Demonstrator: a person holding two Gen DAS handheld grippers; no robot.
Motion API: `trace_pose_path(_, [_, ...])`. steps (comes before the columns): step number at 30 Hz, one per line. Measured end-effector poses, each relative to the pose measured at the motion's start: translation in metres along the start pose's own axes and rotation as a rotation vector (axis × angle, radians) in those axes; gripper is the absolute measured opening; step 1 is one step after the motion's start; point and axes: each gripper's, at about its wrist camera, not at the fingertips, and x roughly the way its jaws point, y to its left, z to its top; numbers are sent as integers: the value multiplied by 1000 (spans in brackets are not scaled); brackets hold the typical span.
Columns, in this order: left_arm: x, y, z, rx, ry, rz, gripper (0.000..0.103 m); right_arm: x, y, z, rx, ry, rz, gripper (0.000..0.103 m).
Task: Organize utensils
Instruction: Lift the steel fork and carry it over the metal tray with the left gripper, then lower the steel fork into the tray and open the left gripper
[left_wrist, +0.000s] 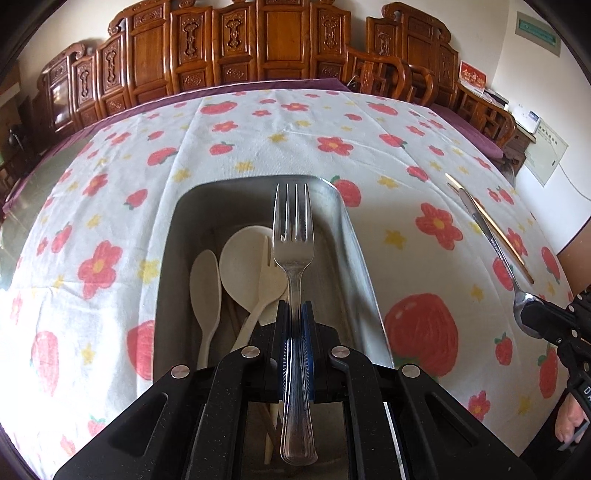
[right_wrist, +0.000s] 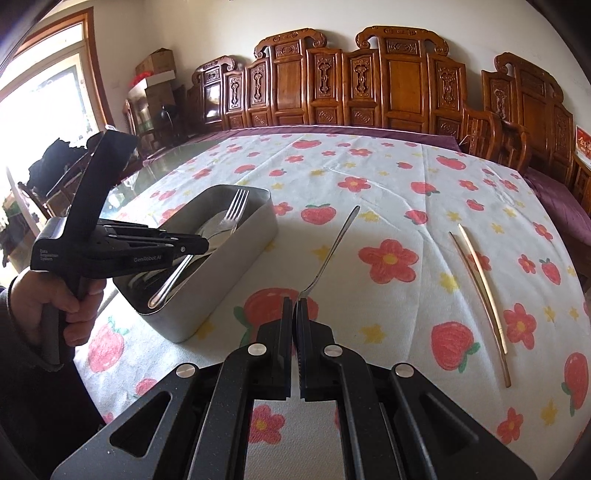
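My left gripper (left_wrist: 295, 308) is shut on a steel fork (left_wrist: 293, 229) and holds it over the metal tray (left_wrist: 354, 236), tines pointing away. The tray holds cream spoons (left_wrist: 207, 284) and a cream fork (left_wrist: 267, 284). In the right wrist view the left gripper (right_wrist: 199, 245) hovers over the tray (right_wrist: 236, 254) with the fork (right_wrist: 232, 212). My right gripper (right_wrist: 294, 306) is shut on the bowl end of a steel spoon (right_wrist: 334, 247), which lies on the cloth. The same spoon (left_wrist: 491, 240) and right gripper (left_wrist: 532, 319) show in the left wrist view.
A pair of chopsticks (right_wrist: 480, 291) lies on the flowered tablecloth (right_wrist: 369, 177) to the right of the spoon; they also show in the left wrist view (left_wrist: 491, 229). Carved wooden chairs (right_wrist: 369, 85) line the table's far edge.
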Motion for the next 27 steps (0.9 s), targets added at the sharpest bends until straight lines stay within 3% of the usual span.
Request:
trace_pose_path(12, [2, -7, -4, 26, 3, -28, 7, 8, 5, -3, -14, 29, 5, 3])
trace_pose_path(27, [-47, 8, 5, 33, -108, -16, 7, -2, 22, 4, -24, 12, 17, 3])
